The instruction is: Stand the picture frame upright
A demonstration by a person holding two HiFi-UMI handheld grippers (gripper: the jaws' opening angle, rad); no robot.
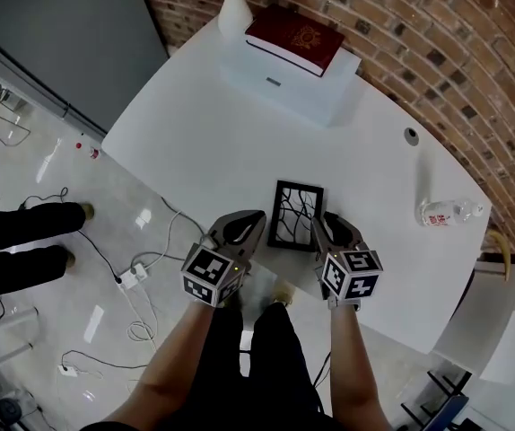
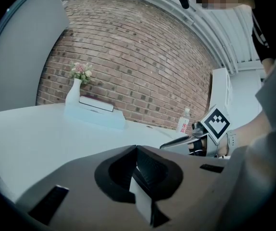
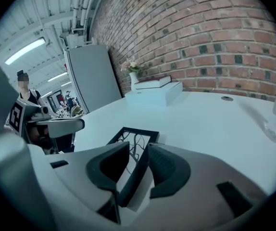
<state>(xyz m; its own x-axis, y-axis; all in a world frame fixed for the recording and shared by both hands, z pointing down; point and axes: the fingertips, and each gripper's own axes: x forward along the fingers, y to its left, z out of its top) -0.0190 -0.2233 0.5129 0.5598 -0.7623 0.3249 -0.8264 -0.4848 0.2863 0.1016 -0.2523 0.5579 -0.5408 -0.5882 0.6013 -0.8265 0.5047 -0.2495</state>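
Head view, looking steeply down on a white tabletop (image 1: 195, 124) set against a brick wall (image 1: 437, 43).

(a) Picture frame (image 1: 295, 214): black-edged, showing a pattern of dark branching lines, lying flat close to the near edge of the tabletop, between the two grippers.

(b) Right gripper (image 1: 317, 224): at the frame's right side. In the right gripper view, the right gripper (image 3: 138, 150) has its jaws clamped on the picture frame (image 3: 135, 138), whose black side rail runs between them. The far end of the frame rests on the tabletop (image 3: 200, 119).

(c) Left gripper (image 1: 257, 215): just beside the frame's left edge. In the left gripper view, the left gripper (image 2: 137, 150) has its jaws pressed together with nothing between them. The right gripper (image 2: 176, 142) appears beyond, with its marker cube (image 2: 215, 123).

(d) Far end of the tabletop: a dark red book (image 1: 293, 39) lying on a pale blue box (image 1: 293, 83), and beside them a white vase (image 1: 233, 12) of flowers.

(e) Right side of the tabletop: a clear water bottle (image 1: 450, 212) on its side, well apart from the frame.

(f) Floor at left: a white power strip (image 1: 132, 278) with cables.
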